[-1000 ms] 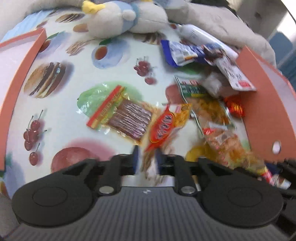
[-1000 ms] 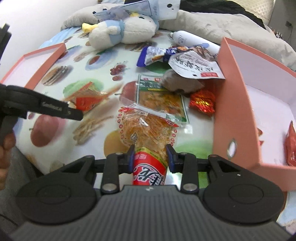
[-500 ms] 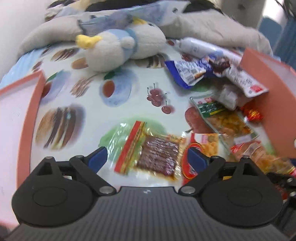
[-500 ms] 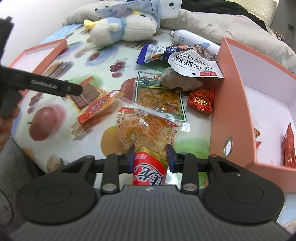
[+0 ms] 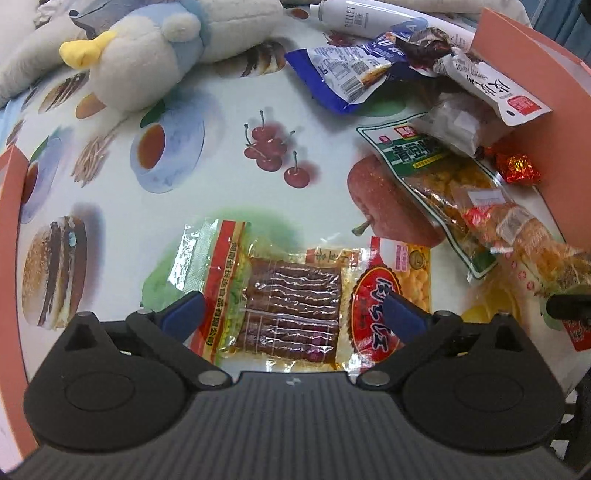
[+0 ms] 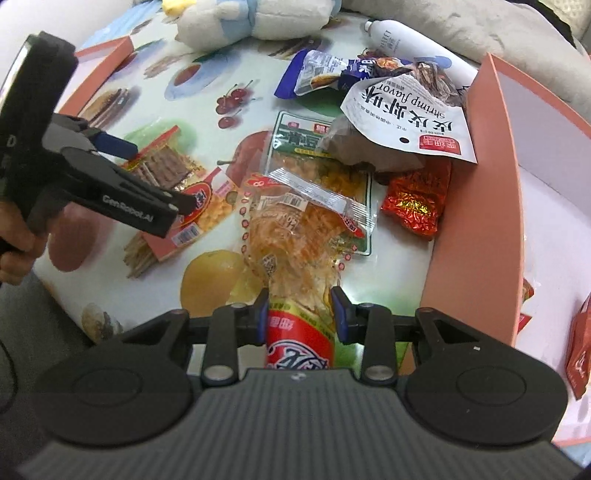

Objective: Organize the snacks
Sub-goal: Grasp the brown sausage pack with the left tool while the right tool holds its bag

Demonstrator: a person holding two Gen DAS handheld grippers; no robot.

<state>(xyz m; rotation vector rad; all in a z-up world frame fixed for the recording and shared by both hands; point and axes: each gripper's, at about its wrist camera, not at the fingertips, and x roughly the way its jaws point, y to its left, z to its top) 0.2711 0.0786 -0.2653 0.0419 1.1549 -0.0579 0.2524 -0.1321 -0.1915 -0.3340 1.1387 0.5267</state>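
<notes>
My left gripper [image 5: 291, 314] is open, its jaws spread over a clear pack of brown meat strips [image 5: 291, 310] lying on the table, with a red-and-yellow corn snack pack [image 5: 391, 295] beside it on the right. It also shows in the right wrist view [image 6: 147, 173]. My right gripper [image 6: 299, 314] is shut on the red end of an orange shredded-snack bag [image 6: 295, 240] whose body lies on the table. A green pea pack [image 6: 295, 147], a white shrimp-flavor bag [image 6: 406, 118], a blue bag [image 6: 310, 74] and a red foil packet [image 6: 413, 199] lie beyond.
A salmon box [image 6: 476, 192] stands at the right, with red packets [image 6: 580, 354] inside. Another salmon tray [image 5: 11, 192] is at the left. A plush duck [image 5: 147, 55] and a white tube [image 5: 354, 18] lie at the back. The table edge is near me.
My left gripper opened, let the red-and-yellow corn pack drop, and moved down over the meat-strip pack. My right gripper stays shut on the orange snack bag.
</notes>
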